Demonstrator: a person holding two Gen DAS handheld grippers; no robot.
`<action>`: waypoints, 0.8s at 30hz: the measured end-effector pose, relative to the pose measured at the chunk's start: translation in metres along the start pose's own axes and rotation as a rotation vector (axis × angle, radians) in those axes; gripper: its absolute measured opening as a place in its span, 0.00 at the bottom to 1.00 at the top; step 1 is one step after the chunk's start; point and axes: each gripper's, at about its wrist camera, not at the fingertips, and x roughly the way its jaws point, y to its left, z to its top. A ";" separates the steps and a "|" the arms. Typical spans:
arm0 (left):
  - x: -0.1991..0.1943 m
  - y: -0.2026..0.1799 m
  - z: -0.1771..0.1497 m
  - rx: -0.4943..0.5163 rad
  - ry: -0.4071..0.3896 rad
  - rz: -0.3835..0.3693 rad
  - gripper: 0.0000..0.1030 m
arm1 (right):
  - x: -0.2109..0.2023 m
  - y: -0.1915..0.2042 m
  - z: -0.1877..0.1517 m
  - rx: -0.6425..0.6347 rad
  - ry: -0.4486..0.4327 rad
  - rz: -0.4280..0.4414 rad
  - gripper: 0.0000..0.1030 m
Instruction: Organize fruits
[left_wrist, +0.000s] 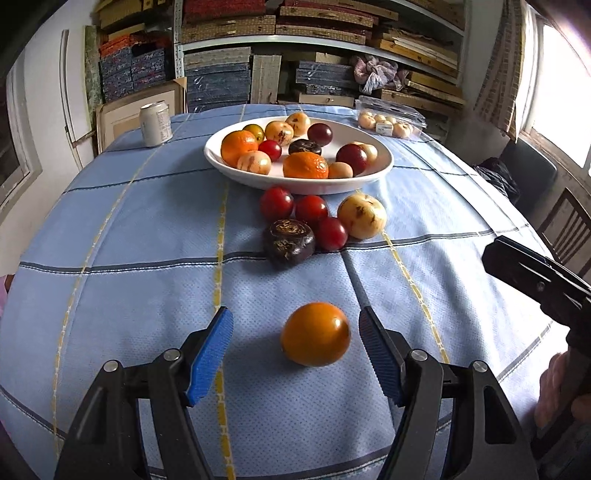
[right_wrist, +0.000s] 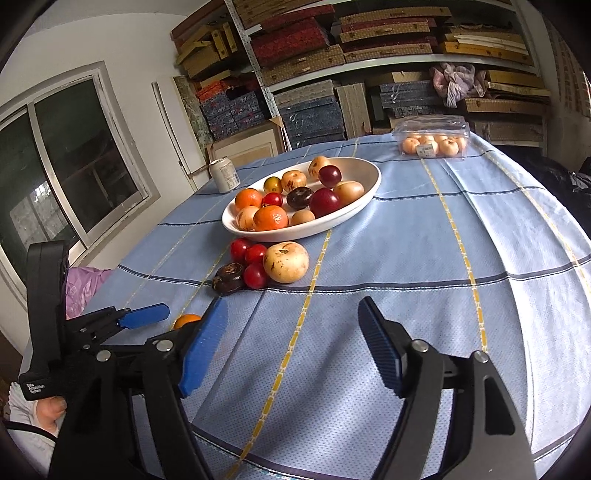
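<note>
An orange fruit (left_wrist: 315, 333) lies on the blue tablecloth between the blue pads of my open left gripper (left_wrist: 295, 332), untouched; it peeks out in the right wrist view (right_wrist: 187, 319). A white oval dish (left_wrist: 229, 168) holds several fruits, also seen in the right wrist view (right_wrist: 371, 184). In front of it lie three red fruits (left_wrist: 311, 209), a dark purple fruit (left_wrist: 289, 240) and a pale yellow fruit (left_wrist: 362, 216). My right gripper (right_wrist: 291, 332) is open and empty above bare cloth; its body (left_wrist: 535, 273) shows at the right in the left wrist view.
A drink can (left_wrist: 155, 123) stands at the table's far left. A clear plastic box of pale fruits (left_wrist: 391, 120) sits at the far right. Shelves of boxes stand behind the table. A wooden chair (left_wrist: 565, 229) stands to the right.
</note>
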 end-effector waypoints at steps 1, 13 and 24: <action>0.001 0.000 0.000 0.000 0.006 -0.002 0.68 | 0.000 0.000 0.000 -0.001 0.000 0.000 0.69; 0.006 0.001 -0.001 -0.001 0.039 -0.039 0.38 | 0.000 0.000 0.000 0.001 0.002 0.001 0.70; 0.001 0.001 -0.001 0.005 0.020 -0.016 0.38 | 0.028 0.013 0.014 -0.073 0.080 -0.038 0.70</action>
